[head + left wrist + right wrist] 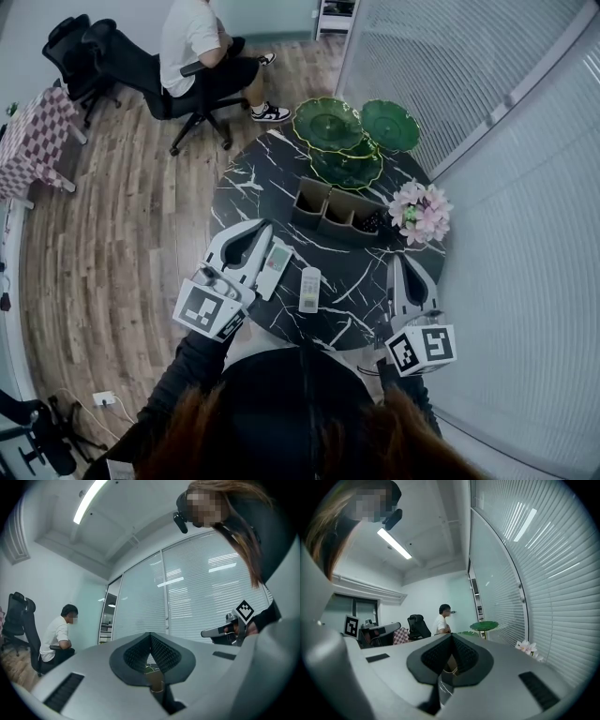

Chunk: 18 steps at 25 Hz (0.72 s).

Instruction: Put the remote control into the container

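The brown container (pixel 339 214) stands toward the far side of the round black marble surface (pixel 246 183), and everything else is placed from it. A white remote control (pixel 309 289) lies flat on the near side of the container, well apart from it, with its long axis pointing roughly toward it. What looks like a second, greyer remote (pixel 277 266) lies to the container's near left, just beside the left claw (pixel 264 228). That claw has its jaws pressed together on nothing. The right claw (pixel 397 261), to the container's near right, is likewise closed and empty. Neither touches a remote, so the pick is not yet begun. A remote is probably light and stiff, with a smooth plastic shell that could skate on the polished marble when nudged. It lies low, so the jaws would have to open and come down astride its narrow width near the middle, pinching the two long edges rather than the button face. The container's compartments look narrow, so the remote likely has to go in end first. The green glass plates (pixel 328 124) behind the container and the flowers (pixel 420 211) at its right are fragile neighbours.
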Available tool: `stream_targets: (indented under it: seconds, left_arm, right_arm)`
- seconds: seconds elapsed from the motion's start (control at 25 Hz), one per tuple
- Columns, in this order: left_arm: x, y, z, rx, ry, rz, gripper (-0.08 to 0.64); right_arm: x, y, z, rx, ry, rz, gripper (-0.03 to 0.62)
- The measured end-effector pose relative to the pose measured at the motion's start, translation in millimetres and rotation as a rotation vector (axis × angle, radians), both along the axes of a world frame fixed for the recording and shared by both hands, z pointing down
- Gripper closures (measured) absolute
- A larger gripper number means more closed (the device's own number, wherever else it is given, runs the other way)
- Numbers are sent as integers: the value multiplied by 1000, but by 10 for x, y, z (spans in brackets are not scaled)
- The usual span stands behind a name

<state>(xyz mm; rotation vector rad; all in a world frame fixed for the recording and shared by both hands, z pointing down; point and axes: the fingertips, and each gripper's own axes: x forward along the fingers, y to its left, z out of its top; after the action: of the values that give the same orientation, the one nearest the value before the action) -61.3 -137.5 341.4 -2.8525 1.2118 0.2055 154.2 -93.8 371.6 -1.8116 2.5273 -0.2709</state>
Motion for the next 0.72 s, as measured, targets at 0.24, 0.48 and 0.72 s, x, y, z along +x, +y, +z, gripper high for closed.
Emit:
stream_targets:
  seconds: [0.24,0.48,0.72]
  left_arm:
    - [4,-2,5,3,5,9,555]
    - [-26,-24,-3,5,12,14,555]
    - [-56,-36,-6,6,18,9,555]
  right_arm:
    - [-48,47,51,-20,5,2,577]
    - [-177,74,46,-31,8,-16,577]
    - [-333,39,388,-124,33,-38,577]
